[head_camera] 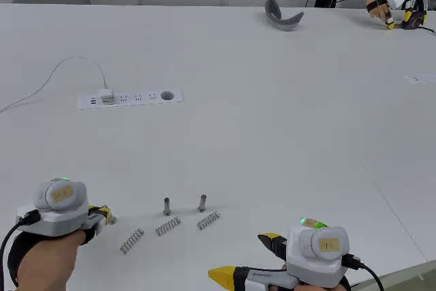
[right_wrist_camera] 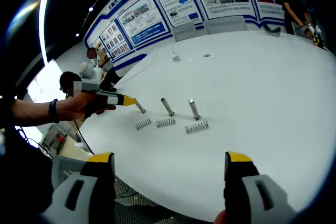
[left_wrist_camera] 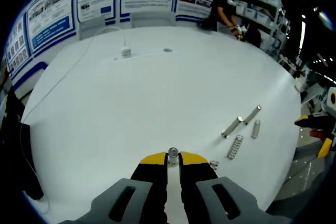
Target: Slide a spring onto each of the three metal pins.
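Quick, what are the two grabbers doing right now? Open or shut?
Left gripper: shut on a short silver metal pin.
Right gripper: open, holding nothing.

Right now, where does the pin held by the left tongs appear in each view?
Head view: the pin is at lower left, at the tip of the left tongs.
Left gripper view: pin at bottom centre, between the yellow tips.
Right gripper view: pin left of centre, leftmost of three.
Shared landmark: the three springs lying near it.
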Demonstrator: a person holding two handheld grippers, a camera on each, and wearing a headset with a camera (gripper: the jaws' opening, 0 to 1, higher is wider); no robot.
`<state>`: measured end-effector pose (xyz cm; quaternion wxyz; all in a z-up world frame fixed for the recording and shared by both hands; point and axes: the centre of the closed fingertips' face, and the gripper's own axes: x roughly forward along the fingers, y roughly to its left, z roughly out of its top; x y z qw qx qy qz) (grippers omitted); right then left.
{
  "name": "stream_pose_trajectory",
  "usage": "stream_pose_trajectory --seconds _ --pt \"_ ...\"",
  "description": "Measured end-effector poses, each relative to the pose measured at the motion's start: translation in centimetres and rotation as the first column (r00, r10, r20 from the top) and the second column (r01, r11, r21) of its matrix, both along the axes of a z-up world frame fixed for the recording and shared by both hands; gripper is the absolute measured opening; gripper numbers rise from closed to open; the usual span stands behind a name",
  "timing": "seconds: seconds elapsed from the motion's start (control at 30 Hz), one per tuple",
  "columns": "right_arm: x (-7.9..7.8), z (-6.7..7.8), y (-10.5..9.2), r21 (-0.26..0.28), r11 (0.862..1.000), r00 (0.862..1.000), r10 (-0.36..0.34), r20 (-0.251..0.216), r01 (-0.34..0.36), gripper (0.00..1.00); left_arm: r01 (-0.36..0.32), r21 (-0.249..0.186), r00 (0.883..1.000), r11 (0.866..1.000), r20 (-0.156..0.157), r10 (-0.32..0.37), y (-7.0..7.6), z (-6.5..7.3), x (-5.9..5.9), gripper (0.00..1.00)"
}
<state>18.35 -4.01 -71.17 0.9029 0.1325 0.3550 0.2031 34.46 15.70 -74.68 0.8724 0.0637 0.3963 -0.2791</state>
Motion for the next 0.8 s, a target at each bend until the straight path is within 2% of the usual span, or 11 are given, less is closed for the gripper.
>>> stream_pose_trajectory --seconds 0.3,0.53,0.8 --pt "0.0 0.0 0.0 0.003 1.000 1.000 -0.003 -0.001 0.003 0.88 0.032 0.023 0.999 0.999 0.025 -0.033 -0.2 -0.1 -0.2 0.07" --pt "0.0 0.0 0.0 0.005 1.000 1.000 -0.002 -0.002 0.002 0.88 0.041 0.024 0.999 0.999 0.029 -0.042 -0.3 -0.6 -0.3 0.07" --pt "0.0 -0.1 0.3 0.008 1.000 1.000 0.005 -0.005 -0.005 0.87 0.074 0.046 0.996 0.996 0.052 -0.077 -1.1 -0.7 -0.9 0.07"
